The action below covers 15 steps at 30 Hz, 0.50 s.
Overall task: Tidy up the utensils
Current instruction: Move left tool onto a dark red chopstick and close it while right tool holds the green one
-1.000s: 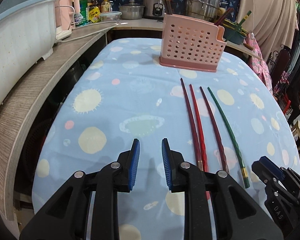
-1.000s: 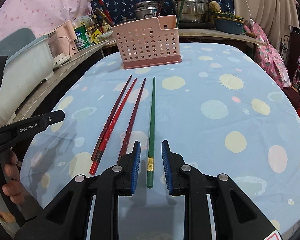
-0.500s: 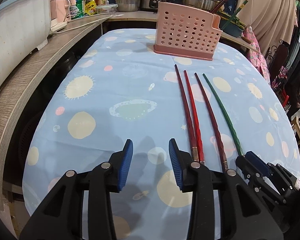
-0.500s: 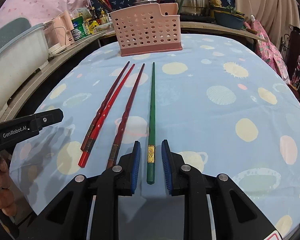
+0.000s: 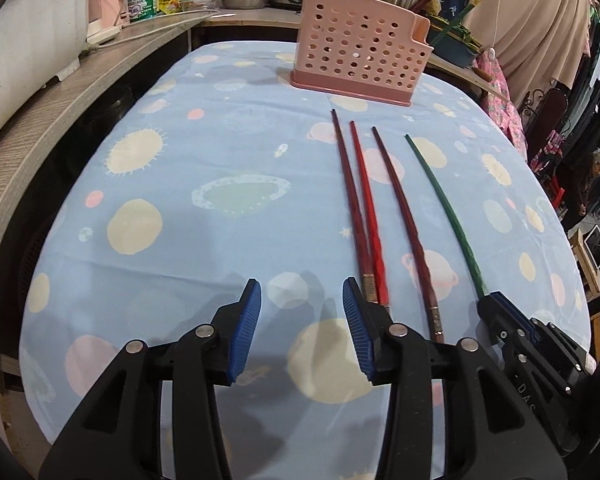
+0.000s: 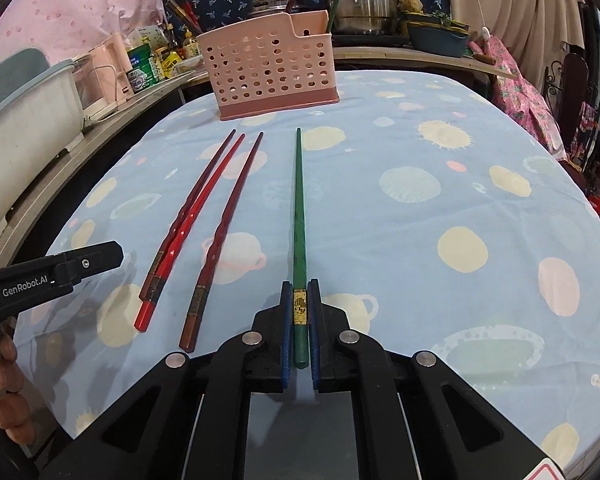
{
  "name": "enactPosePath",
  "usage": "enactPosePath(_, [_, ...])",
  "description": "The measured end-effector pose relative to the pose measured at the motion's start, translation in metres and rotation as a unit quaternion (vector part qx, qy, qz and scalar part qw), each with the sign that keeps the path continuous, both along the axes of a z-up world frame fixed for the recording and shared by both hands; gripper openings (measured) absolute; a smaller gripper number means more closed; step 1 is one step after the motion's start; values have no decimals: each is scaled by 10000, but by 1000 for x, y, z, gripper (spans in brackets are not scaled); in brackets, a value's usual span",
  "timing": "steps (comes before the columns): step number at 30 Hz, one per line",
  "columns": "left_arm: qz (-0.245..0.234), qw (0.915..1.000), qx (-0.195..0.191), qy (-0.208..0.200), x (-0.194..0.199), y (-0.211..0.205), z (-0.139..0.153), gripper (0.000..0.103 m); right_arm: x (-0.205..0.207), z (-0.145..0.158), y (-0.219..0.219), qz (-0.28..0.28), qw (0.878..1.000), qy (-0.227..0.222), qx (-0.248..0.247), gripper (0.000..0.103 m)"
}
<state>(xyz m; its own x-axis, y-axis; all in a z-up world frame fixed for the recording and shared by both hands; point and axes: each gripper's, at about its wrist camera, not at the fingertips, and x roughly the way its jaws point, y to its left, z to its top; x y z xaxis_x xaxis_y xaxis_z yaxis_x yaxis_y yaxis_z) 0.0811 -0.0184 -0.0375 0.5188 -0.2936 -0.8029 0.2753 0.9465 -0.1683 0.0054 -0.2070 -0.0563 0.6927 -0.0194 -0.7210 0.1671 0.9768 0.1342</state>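
My right gripper is shut on the thick gold-banded end of a green chopstick, which lies on the blue spotted tablecloth and points at the pink perforated utensil holder. Three red chopsticks lie side by side to its left. In the left wrist view my left gripper hovers low over the cloth with its jaws opening and nothing between them. The red chopsticks sit just right of its right finger. The green chopstick and the right gripper lie further right.
A wooden counter runs along the left with a white tub, a pink kettle and bottles. Steel pots stand behind the holder. The table's near edge is close under both grippers. A person stands far right.
The right gripper's jaws have shut on the green chopstick's end. The left gripper's jaws have spread wider and it has tipped slightly downward.
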Motion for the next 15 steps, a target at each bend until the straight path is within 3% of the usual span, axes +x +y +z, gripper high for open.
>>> enactPosePath(15, [-162, 9998, -82, 123, -1, -20, -8, 41, -2, -2, -3, 2, 9999, -94, 82, 7])
